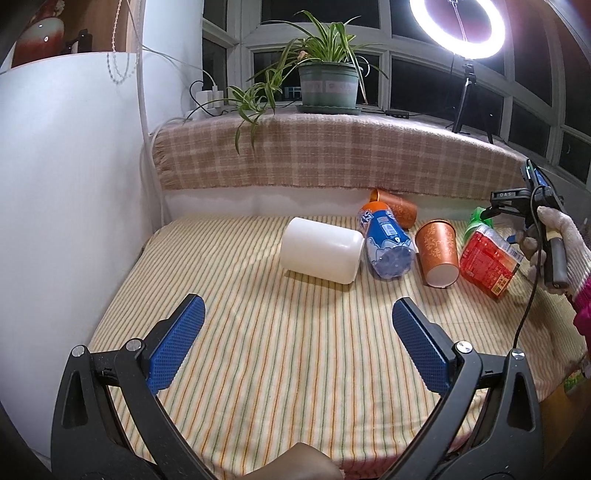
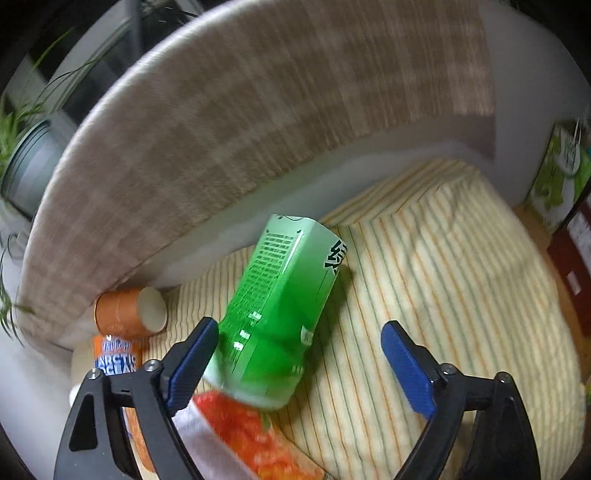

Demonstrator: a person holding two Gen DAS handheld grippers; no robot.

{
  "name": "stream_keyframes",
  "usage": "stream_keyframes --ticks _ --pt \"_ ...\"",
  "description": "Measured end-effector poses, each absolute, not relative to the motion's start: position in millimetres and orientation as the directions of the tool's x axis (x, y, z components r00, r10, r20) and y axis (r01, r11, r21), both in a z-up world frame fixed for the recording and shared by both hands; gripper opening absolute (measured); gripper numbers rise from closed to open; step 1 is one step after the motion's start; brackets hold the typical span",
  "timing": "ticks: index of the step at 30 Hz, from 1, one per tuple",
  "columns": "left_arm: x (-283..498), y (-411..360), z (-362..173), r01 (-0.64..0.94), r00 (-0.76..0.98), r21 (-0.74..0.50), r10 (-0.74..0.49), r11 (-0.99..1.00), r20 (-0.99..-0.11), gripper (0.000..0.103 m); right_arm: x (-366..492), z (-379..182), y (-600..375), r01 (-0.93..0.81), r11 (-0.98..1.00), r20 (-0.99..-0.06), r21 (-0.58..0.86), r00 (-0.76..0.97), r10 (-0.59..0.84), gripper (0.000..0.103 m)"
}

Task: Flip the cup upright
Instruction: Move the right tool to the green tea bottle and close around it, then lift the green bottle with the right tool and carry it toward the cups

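Note:
A white cup lies on its side on the striped cloth, and its mouth does not show. My left gripper is open just short of it, with nothing between its blue pads. Two orange paper cups also lie on their sides: one to the right of a blue bottle, the other against the back wall. In the right wrist view my right gripper is open over a lying green bottle, with the far orange cup to its left.
A red bottle lies at the right, below a gloved hand that holds the other gripper. A checked cloth covers the ledge behind, with a potted plant and a ring light. A white wall closes the left side.

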State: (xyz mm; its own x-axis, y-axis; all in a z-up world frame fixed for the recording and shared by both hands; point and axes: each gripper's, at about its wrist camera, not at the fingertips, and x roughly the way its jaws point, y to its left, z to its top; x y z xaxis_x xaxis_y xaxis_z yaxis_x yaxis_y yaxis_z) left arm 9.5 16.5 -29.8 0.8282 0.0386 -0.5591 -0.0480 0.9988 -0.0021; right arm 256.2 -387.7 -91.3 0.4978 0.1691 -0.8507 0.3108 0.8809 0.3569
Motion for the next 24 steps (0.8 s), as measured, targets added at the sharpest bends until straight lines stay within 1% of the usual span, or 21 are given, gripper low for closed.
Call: stream_keyframes --ticks 2,4,8,10,15,17,19,24 --pt "10 19 -30 -0.055 0.828 0.0 0.046 0.998 -0.559 0.103 262 -98 -390 0.325 0.86 -0.849 0.393 0.487 0.205 0.089" --pt "10 21 -30 -0.06 0.826 0.001 0.05 0.998 -0.561 0.103 267 -102 -392 0.343 0.845 -0.851 0.411 0.477 0.22 0.085" --pt "9 22 -31 -0.067 0.825 0.005 0.058 0.998 -0.562 0.103 271 -106 -391 0.341 0.825 -0.844 0.45 0.466 0.267 0.083" --pt "8 22 -31 -0.067 0.824 0.006 0.059 0.998 -0.563 0.103 274 -111 -391 0.344 0.813 -0.843 0.47 0.448 0.297 0.079" --pt "8 22 -31 -0.064 0.826 0.008 0.058 0.998 -0.561 0.103 281 -123 -393 0.366 0.774 -0.832 0.516 0.428 0.352 0.078" --pt "8 22 -31 -0.063 0.826 0.011 0.058 0.998 -0.561 0.103 281 -128 -397 0.375 0.752 -0.821 0.542 0.427 0.379 0.074" --pt "8 22 -31 -0.063 0.826 0.013 0.059 0.998 -0.561 0.103 282 -134 -399 0.375 0.721 -0.799 0.582 0.431 0.42 0.064" --pt "9 21 -30 -0.062 0.826 0.014 0.06 0.998 -0.56 0.103 282 -131 -394 0.362 0.725 -0.794 0.585 0.437 0.423 0.063"
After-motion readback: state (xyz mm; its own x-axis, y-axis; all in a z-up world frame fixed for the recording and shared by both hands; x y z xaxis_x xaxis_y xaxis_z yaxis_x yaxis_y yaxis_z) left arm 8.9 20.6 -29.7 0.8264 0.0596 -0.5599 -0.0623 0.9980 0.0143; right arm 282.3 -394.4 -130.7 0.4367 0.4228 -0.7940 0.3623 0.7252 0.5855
